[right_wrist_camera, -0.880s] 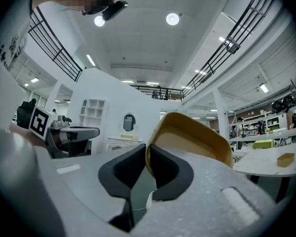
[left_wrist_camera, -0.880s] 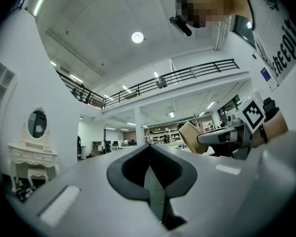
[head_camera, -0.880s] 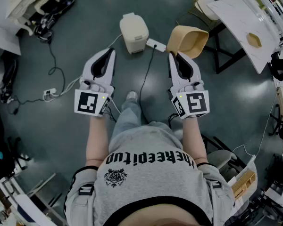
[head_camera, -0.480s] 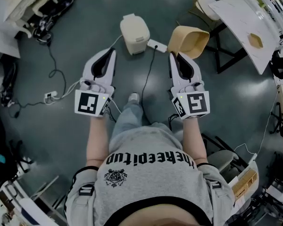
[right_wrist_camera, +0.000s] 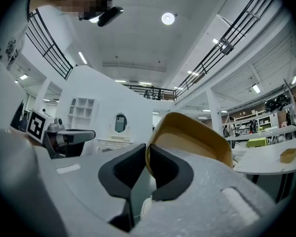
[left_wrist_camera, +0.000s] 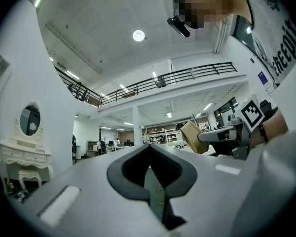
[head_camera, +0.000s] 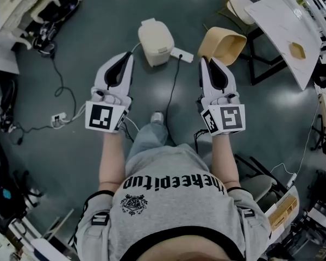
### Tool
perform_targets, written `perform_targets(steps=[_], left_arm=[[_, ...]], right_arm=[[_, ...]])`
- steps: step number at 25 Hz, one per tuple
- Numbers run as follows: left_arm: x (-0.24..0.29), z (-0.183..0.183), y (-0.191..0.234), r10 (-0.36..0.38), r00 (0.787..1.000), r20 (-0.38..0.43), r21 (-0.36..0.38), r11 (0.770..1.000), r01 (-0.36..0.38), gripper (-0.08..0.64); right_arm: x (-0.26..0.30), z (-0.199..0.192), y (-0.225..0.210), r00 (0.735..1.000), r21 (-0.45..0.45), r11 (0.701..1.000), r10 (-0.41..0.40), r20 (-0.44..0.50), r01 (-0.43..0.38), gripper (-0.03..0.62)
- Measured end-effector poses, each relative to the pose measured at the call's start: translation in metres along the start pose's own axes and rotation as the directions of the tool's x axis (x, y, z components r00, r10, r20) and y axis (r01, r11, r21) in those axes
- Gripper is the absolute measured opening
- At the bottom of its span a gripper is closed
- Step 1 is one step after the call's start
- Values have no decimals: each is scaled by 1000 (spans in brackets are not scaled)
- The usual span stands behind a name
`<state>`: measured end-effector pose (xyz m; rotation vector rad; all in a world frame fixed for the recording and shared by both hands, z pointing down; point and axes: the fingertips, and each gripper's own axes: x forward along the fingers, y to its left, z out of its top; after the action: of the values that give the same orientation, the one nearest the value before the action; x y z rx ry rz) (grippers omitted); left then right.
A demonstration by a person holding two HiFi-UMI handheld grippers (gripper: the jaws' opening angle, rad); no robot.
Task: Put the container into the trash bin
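A tan bowl-shaped container (head_camera: 224, 43) hangs above the floor with my right gripper (head_camera: 204, 61) shut on its rim. In the right gripper view the thin rim sits pinched between the dark pads (right_wrist_camera: 133, 164), and the container (right_wrist_camera: 192, 137) rises to the right. The cream trash bin (head_camera: 156, 41), lid down, stands on the grey floor ahead, left of the container. My left gripper (head_camera: 128, 57) is held level beside it, shut with nothing between its fingers (left_wrist_camera: 149, 149). The left gripper view shows the right gripper and the container (left_wrist_camera: 191, 136) off to the right.
A power strip (head_camera: 182, 54) and black cables lie on the floor by the bin. A white table (head_camera: 280, 20) with a small tan box (head_camera: 296, 50) stands at the right, a chair (head_camera: 238, 5) behind it. White furniture (head_camera: 27, 4) fills the upper left.
The right gripper and the container have shifted slightly right and forward. The person's foot has moved a little. The left gripper has barely moved.
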<state>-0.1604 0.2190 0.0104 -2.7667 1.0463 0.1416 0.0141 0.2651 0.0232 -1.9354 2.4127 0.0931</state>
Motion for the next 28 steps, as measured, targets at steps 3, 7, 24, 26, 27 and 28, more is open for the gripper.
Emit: perform_targets(steps=[3, 7, 24, 26, 27, 28], left_arm=[[12, 1, 21, -15, 1000, 15, 12, 1000, 15, 11], [24, 2, 40, -43, 999, 32, 8, 999, 42, 9], [86, -3, 57, -87, 995, 46, 0, 996, 87, 9], [97, -3, 58, -76, 996, 48, -2, 997, 76, 9], [102, -4, 57, -73, 996, 48, -4, 997, 73, 9], [108, -4, 56, -70, 996, 48, -3, 998, 71, 9]], right_arm=[[20, 4, -1, 1000, -4, 1000, -19, 12, 19, 31], [38, 10, 1, 999, -3, 999, -39, 27, 39, 31], [70, 7, -37, 997, -1, 997, -78, 24, 78, 31], [76, 6, -48, 997, 6, 998, -70, 27, 70, 31], [79, 6, -54, 997, 8, 998, -66, 30, 66, 31], [83, 6, -60, 998, 10, 998, -62, 32, 61, 31]])
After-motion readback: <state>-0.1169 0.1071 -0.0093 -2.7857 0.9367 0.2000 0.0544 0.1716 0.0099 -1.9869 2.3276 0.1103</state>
